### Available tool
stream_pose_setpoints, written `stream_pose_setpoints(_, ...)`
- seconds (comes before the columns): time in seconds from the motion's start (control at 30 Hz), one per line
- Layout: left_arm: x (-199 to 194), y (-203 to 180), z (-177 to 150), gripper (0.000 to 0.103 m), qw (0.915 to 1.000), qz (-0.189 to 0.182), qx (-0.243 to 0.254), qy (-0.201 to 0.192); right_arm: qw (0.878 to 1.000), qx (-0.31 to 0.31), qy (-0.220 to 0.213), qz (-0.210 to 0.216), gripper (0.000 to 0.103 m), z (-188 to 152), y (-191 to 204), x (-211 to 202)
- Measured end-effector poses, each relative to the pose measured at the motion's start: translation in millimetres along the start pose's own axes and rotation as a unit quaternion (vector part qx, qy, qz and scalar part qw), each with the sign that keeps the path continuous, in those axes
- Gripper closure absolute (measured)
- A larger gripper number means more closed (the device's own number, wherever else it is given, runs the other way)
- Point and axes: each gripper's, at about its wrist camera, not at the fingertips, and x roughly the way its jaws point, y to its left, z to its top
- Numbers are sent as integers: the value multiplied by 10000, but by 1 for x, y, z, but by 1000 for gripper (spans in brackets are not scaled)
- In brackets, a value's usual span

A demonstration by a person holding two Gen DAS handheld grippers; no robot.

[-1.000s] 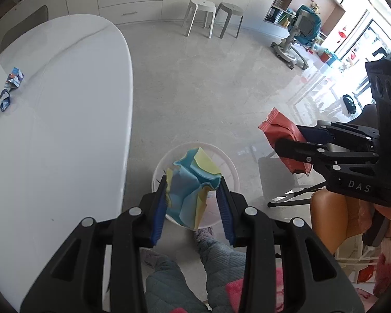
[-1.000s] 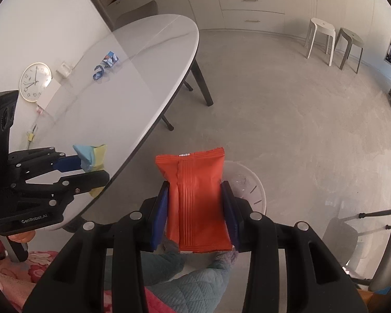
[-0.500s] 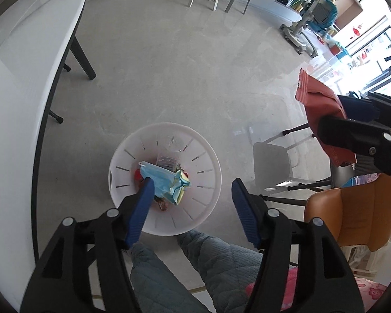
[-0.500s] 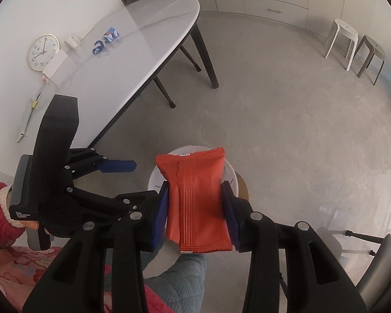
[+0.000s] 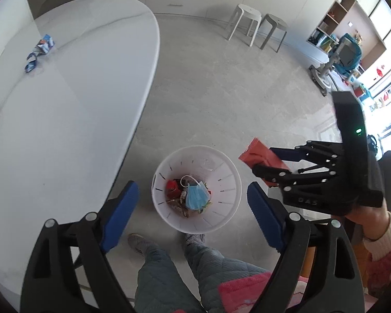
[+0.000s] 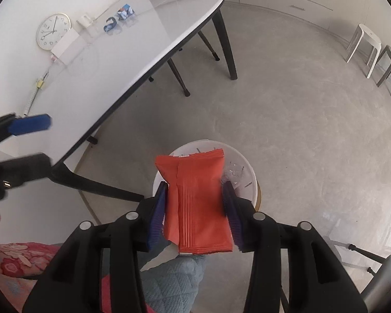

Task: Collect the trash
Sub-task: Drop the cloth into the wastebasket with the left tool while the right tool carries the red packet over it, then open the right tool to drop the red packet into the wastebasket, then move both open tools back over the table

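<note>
Step in hand: dropping collected rubbish into the white slotted wastebasket (image 5: 223, 180) on the floor
Left gripper (image 5: 193, 208): jaws spread wide and opening further, nothing between the blue pads; the basket sits directly below, framed by the two fingers
Right gripper (image 6: 195, 203): jaws opening, with the orange-red snack packet (image 6: 198, 198) standing between the pads; the left pad looks to be against its edge, while at the right pad I cannot tell whether contact remains, so the grip reads as loosening
Packet's long axis: runs along the fingers, top edge pointing away from the wrist and out over the basket rim (image 6: 243, 161)
Key relation: in the right wrist view the packet hangs above the basket, whose mouth lies beneath and a little past its far end; in the left wrist view the packet (image 5: 263, 156) sits just beside the rim, toward the right, so it may be near the edge, not centred
Basket contents: a blue face mask (image 5: 196, 195) and mixed wrappers already inside
Left to collect: blue-and-white crumpled wrappers (image 5: 39, 52) on the white oval table (image 5: 65, 117), well apart from both grippers; the left one looks nearer
</note>
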Motion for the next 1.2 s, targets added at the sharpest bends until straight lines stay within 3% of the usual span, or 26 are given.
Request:
stream_pose_setpoints(0.07, -9, 12, -1, 21, 9999, 62, -68, -50, 9998, -86, 163, -78, 34, 3, 7, 20)
stream_pose_setpoints(0.2, -19, 36, 1, 21, 9997, 148, -142, -89, 9987, -79, 364, -346, 30, 13, 23, 42)
stream_pose_setpoints(0.37, -33, 70, 6, 21, 9997, 78, -101, -187, 9982, 347, -110, -480, 15, 31, 42, 16)
stream_pose_setpoints(0.73, -60, 152, 24, 18, 9982, 127, -49, -591, 9920, 495, -921, -706, 7, 94, 109, -21)
stream_pose_setpoints(1.0, -64, 222, 58, 18, 9945, 418, -404, -872, 9934, 29, -952, -640, 6, 165, 151, -8)
stream_pose_setpoints(1.2, -44, 278, 102, 18, 9888, 633, -986, -927, 9933, -534, -858, -556, 3, 242, 165, 23)
